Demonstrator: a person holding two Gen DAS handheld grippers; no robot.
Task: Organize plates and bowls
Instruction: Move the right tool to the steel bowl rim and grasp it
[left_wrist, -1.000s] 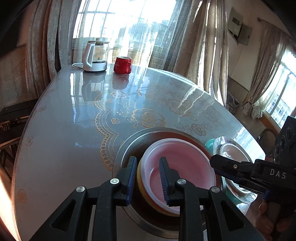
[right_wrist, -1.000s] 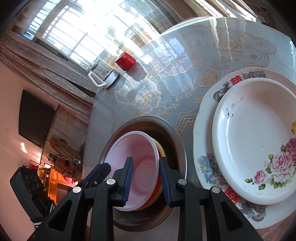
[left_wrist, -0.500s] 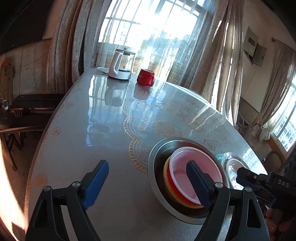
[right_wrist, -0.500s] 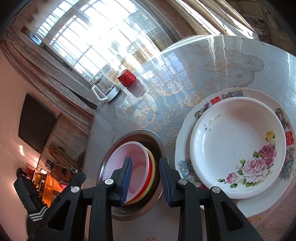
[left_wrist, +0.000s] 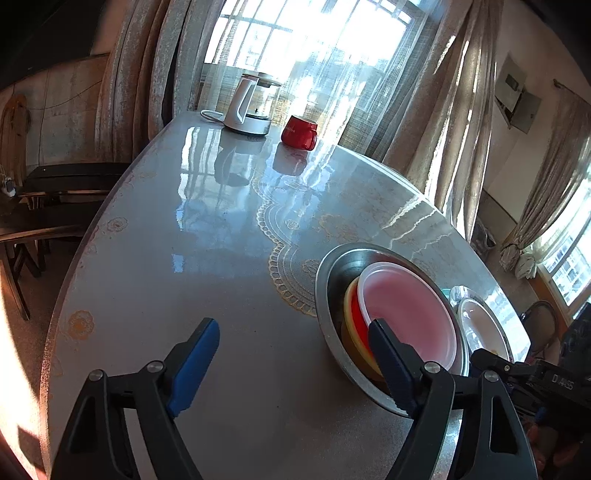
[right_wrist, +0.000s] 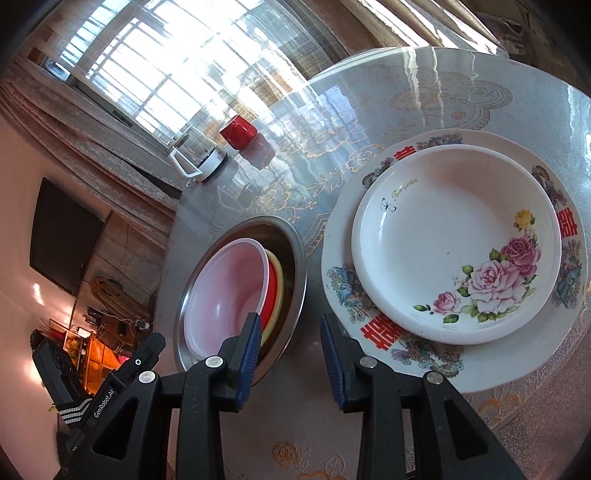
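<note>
A pink bowl (left_wrist: 406, 306) sits nested in a red bowl (left_wrist: 356, 314) and a yellow bowl (left_wrist: 347, 295), all inside a steel bowl (left_wrist: 327, 295). My left gripper (left_wrist: 291, 365) hangs open in front of them, its jaws closing slightly over bare table. In the right wrist view the steel bowl (right_wrist: 297, 258) lies left of a rose-patterned deep plate (right_wrist: 454, 240) stacked on a large plate (right_wrist: 340, 291) with red characters. My right gripper (right_wrist: 290, 354) is just short of both, jaws opening, nothing between them.
A white kettle (left_wrist: 247, 107) and a red mug (left_wrist: 299, 133) stand at the far side of the round glossy table (left_wrist: 184, 258). Beyond the table's left edge stands a dark bench (left_wrist: 55, 177). Curtained windows are behind.
The left gripper let go of the nested bowls' rim, opened wide and drew back to the left. The right gripper pulled back from the bowls, its jaws a little wider.
</note>
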